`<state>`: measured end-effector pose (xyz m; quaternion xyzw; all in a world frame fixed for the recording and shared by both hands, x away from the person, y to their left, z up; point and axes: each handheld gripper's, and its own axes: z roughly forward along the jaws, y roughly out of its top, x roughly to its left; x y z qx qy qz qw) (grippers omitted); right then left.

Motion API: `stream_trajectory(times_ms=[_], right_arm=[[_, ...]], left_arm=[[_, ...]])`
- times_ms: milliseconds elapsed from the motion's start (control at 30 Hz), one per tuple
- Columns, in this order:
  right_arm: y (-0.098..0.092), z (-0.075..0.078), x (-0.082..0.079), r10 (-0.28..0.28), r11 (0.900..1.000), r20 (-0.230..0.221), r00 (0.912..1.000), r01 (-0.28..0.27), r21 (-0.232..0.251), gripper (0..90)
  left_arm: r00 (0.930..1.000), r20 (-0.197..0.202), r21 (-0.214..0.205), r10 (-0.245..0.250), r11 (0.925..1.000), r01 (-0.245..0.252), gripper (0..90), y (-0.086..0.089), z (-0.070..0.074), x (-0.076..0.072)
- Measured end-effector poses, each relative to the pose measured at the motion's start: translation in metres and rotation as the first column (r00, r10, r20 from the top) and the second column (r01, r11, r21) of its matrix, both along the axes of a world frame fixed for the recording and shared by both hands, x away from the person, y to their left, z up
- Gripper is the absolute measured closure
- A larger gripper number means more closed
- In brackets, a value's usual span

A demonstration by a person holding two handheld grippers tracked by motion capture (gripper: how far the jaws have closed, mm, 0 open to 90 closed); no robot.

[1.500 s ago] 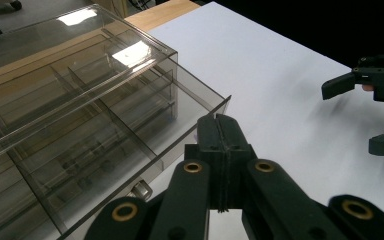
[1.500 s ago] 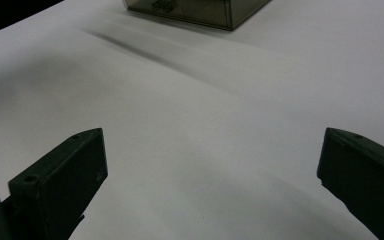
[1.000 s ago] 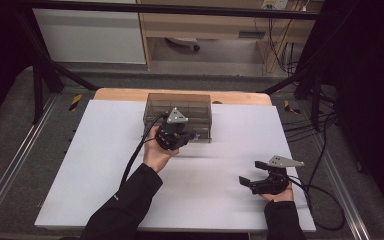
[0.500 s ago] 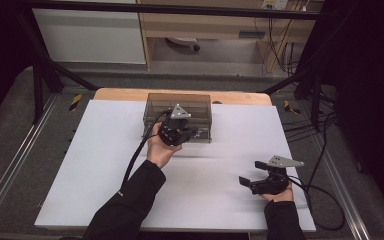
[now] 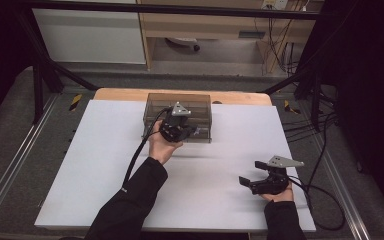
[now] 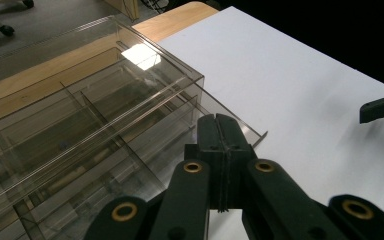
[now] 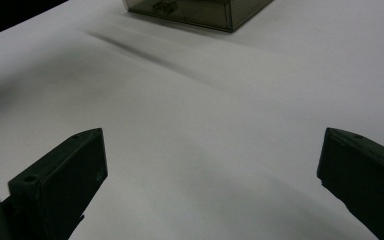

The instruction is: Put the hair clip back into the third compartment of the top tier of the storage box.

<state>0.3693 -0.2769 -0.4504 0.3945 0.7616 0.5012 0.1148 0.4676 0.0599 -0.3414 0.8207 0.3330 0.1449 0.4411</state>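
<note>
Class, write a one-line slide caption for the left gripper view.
Left gripper, fingers shut together, at the front edge of a clear divided box on the white table.

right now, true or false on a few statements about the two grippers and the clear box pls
1. The left gripper has its jaws shut together. True.
2. The right gripper is clamped on the clear box. False: its jaws stand wide open over the bare white table, well apart from the box.
3. The clear box has dividers that split it into compartments. True.
4. The left gripper is at the box's near side. True: its closed tips are at the box's front wall.
5. The box stands at the table's near edge by the person's sleeves. False: it stands at the far edge, in front of the wooden strip.
</note>
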Motion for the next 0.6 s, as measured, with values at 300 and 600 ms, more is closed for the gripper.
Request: stream_trajectory(times_ms=[300,600], right_arm=[[0.000,0.000,0.000,-0.002,1.0000,-0.005,1.0000,0.002,0.001,0.3],[0.000,0.000,0.000,-0.002,1.0000,-0.005,1.0000,0.002,0.001,0.2]], left_arm=[[0.9999,-0.005,0.007,0.011,0.9999,-0.011,90.0,0.000,-0.005,0.007],[0.9998,-0.008,0.008,0.020,0.9998,-0.020,90.0,-0.001,-0.010,0.014]])
